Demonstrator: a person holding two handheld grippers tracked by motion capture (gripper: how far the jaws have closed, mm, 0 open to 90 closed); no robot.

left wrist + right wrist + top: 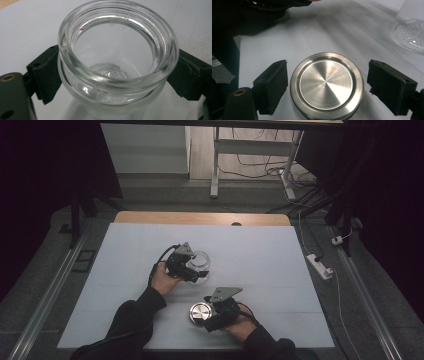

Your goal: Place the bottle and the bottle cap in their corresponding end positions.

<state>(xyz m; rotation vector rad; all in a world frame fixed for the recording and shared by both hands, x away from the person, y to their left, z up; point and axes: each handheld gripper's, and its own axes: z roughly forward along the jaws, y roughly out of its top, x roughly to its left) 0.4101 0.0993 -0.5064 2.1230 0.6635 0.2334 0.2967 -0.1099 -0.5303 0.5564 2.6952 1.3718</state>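
Clear glass fills my left gripper view: an open-mouthed jar, upright on the white table cover, sits between the two black pads of my left gripper. The pads flank its neck just under the threaded rim, and as far as I can make out through the glass they stand a hair off it rather than pressing, so I count that tongs as released with the jar between the jaws. My left hand holds it from the near side.

The brushed steel lid lies flat on the cover, top face up, near the front edge of the table and just toward me and to the right from the jar. My right gripper has it between its jaws, yet bare gaps show on both sides of the lid, so that tongs is released too. The jar's dimpled base shows at the top right of the right gripper view.
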